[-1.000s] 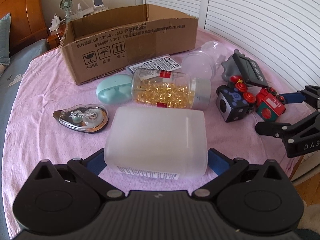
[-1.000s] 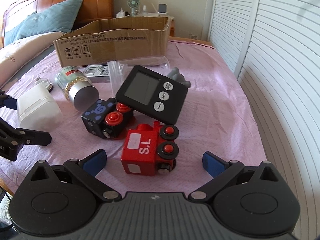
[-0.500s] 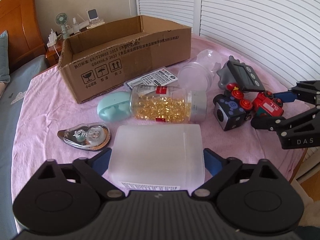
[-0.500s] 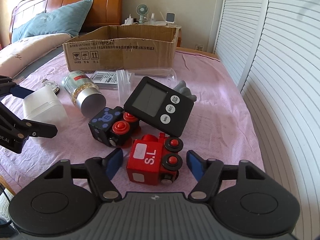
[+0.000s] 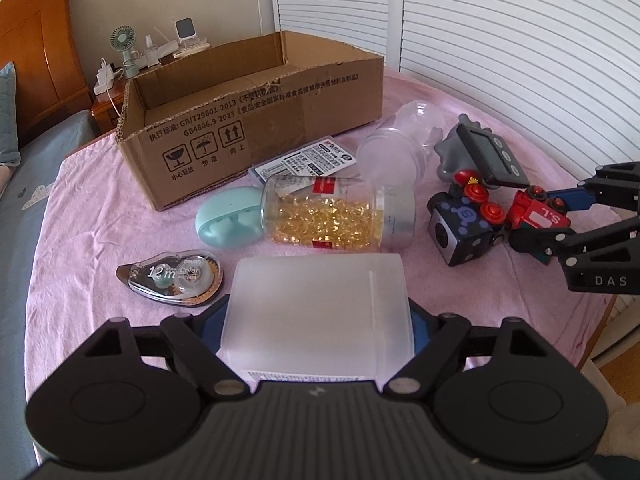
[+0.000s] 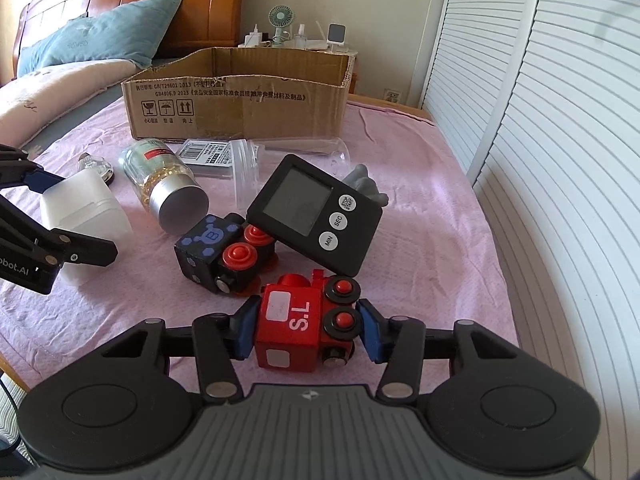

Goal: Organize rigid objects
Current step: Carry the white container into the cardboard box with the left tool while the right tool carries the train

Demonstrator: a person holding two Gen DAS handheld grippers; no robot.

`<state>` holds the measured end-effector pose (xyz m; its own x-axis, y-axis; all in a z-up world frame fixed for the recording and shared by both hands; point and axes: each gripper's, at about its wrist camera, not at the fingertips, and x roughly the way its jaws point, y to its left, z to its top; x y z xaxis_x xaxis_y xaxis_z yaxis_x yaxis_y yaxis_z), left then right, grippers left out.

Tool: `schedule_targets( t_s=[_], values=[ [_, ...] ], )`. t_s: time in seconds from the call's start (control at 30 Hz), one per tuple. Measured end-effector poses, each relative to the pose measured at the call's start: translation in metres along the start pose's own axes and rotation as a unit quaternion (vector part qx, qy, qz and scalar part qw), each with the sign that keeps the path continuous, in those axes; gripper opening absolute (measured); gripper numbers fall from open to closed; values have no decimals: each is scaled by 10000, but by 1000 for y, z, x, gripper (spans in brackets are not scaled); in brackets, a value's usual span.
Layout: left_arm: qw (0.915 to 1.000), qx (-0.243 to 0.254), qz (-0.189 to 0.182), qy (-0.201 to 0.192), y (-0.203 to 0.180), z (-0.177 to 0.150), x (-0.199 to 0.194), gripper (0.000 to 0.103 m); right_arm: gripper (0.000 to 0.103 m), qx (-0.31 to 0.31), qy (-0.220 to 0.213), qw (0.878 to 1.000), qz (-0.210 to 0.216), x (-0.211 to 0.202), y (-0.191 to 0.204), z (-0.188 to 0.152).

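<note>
Since half a second earlier, your right gripper (image 6: 306,330) had drawn its blue pads in from either side of the red toy engine (image 6: 306,326) until they pressed against its flanks; a second earlier they had stood wide of it. Your left gripper (image 5: 316,320) had likewise settled its pads against both sides of the frosted plastic box (image 5: 318,312), which had slid deeper between the fingers. You held the engine, marked "S.L", low over the pink bedspread (image 6: 420,200), just in front of the dark blue toy block (image 6: 218,252) with red wheels. You could see the black digital timer (image 6: 314,220) leaning tilted over that block, a grey figure (image 6: 366,188) behind it. Beyond the frosted box lay the capsule bottle (image 5: 336,212) on its side, silver cap toward the toys, with the mint-green case (image 5: 230,220) touching its base end and the correction tape dispenser (image 5: 172,276) just left of the box. A clear plastic jar (image 5: 400,148) and a labelled flat pack (image 5: 302,160) lay near the open cardboard box (image 5: 248,120), which sat farther back on the bed.
</note>
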<state>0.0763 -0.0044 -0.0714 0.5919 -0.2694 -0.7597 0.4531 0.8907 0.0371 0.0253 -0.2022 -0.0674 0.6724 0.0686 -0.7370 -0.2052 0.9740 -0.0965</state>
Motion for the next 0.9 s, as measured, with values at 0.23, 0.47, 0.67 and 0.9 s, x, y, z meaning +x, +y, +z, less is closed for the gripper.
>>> schedule_targets(
  t_s=[0.23, 0.47, 0.67, 0.9],
  values=[
    [10000, 27, -43, 77, 1, -4, -5, 83, 56, 18, 252, 9994, 225, -4, -2, -1],
    [10000, -41, -27, 50, 2, -6, -6, 83, 59, -102, 212, 9993, 275, -4, 1, 0],
    [9999, -98, -70, 67, 3, -5, -5, 83, 55, -278, 289, 9989, 242, -1, 4, 4],
    [9998, -38, -171, 24, 5, 0, -16, 83, 55, -261, 201, 9990, 311, -11, 0, 10]
  ],
)
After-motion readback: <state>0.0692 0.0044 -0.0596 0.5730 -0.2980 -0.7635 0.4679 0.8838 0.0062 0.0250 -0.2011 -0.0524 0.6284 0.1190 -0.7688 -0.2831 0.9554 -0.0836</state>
